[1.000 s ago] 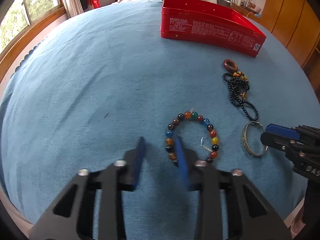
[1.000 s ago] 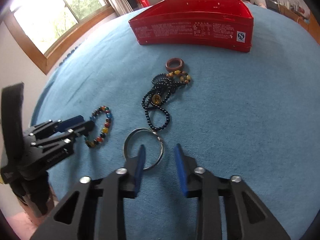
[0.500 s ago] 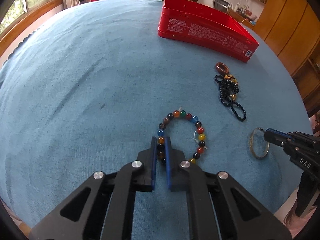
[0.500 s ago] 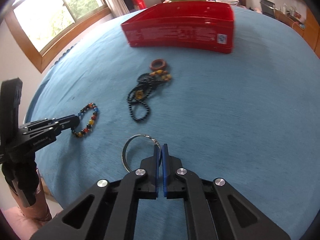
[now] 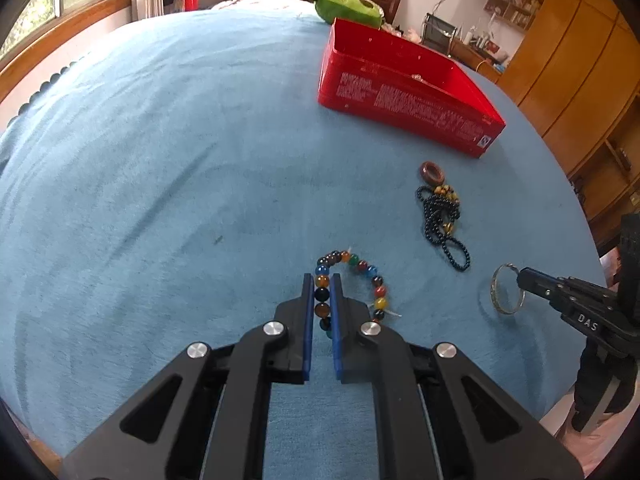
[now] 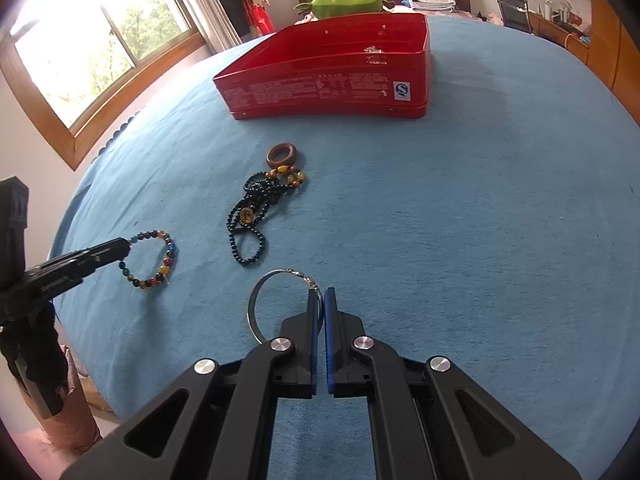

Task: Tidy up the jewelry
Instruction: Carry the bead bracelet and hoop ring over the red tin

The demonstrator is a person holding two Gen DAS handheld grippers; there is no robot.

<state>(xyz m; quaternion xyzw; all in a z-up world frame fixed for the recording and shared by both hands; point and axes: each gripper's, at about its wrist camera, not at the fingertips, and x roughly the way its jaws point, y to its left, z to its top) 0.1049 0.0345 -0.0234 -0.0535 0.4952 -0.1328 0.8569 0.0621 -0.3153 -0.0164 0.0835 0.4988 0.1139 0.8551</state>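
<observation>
Left gripper [image 5: 321, 280] has its blue pads clamped on one side of the multicoloured round-bead bracelet [image 5: 362, 270] — beads sit stacked between the pads, and the free part of the loop curves off to the right over the blue cloth-covered surface [image 5: 160, 200]. Right gripper [image 6: 320, 294] is pinched tight on the thin silver metal bangle [image 6: 276, 280]; the bangle's rim runs between the pads and the ring stands tilted to the left, with its shadow on the cloth below.

Between the two grippers lies the heap of small black beads with a few amber ones [image 6: 256, 208], loose on the cloth, with a brown wooden ring [image 6: 283, 155] touching its far end. The open red rectangular tin with white print on its side [image 6: 332, 88] sits further back, well apart from both grippers — a small pale item shows inside near its rim, too small to identify. Green plush toy [image 6: 346, 2] behind the tin.
</observation>
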